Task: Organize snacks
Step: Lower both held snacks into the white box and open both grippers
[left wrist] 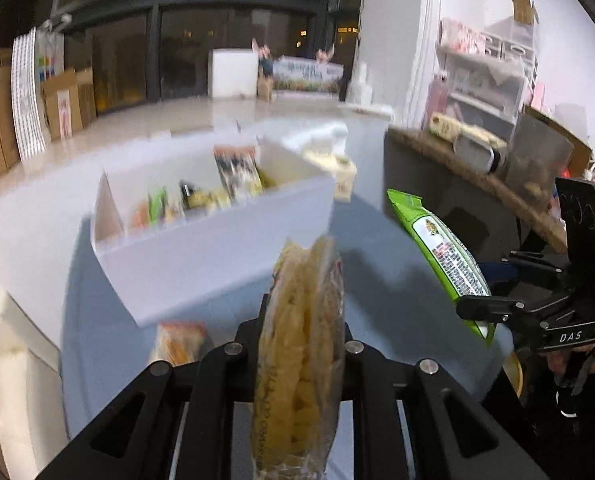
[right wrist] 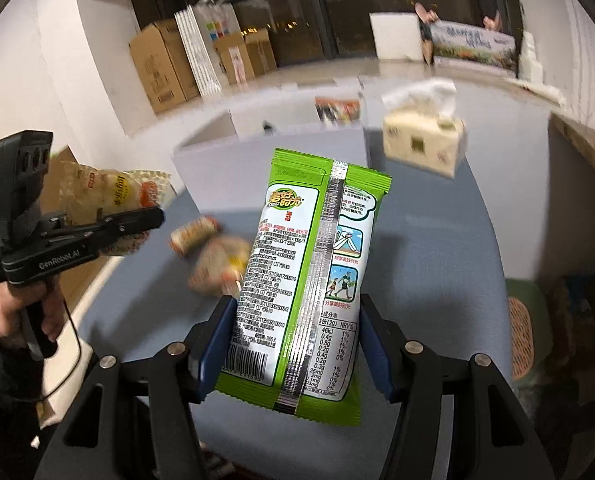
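Observation:
My left gripper is shut on a clear bag of yellow chips, held edge-on above the grey-blue table; the bag also shows in the right wrist view. My right gripper is shut on a green snack packet, its printed back facing the camera; the packet also shows in the left wrist view. A white divided box stands ahead on the table with several snack packs inside. Loose small snack packs lie on the table in front of the box.
A tissue pack stands right of the white box. An orange snack pack lies near the left gripper. A dark table with clutter is at right. Cardboard boxes line the far wall.

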